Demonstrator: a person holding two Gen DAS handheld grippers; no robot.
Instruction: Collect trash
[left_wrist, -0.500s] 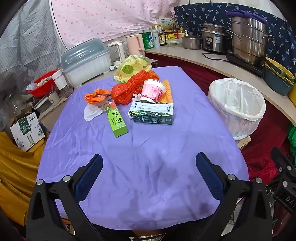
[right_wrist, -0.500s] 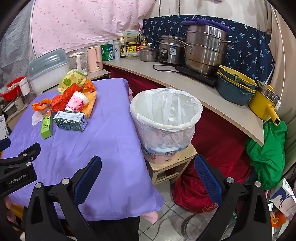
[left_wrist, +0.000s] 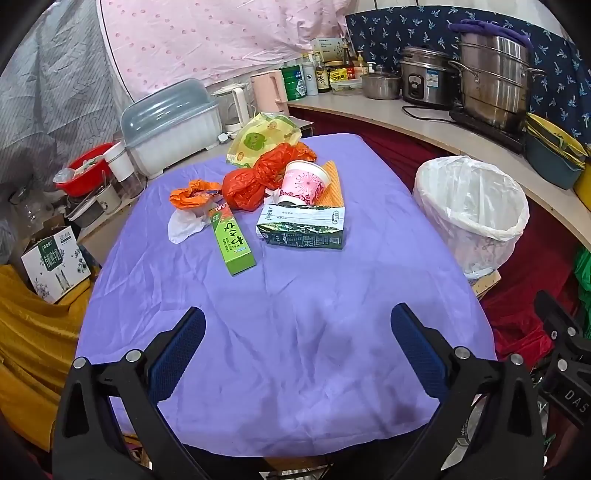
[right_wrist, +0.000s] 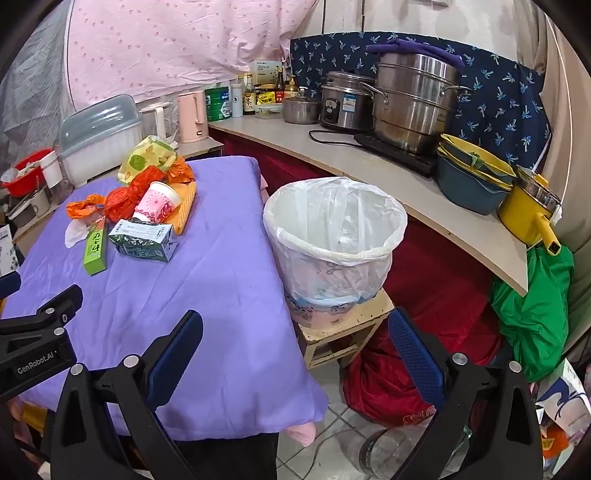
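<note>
Nearest me, the left claw (left_wrist: 297, 334) and the right claw (right_wrist: 295, 338) both gaped wide and held nothing. Beyond them on the purple tabletop (left_wrist: 295, 295), left of the lined trash bin (left_wrist: 469, 210), lay the green carton (left_wrist: 303, 229), the closest piece: light and crushable, I reckoned, best pinched across its narrow sides. Behind it leaned the pink paper cup (left_wrist: 304, 182) and soft orange bags (left_wrist: 255, 181).
</note>
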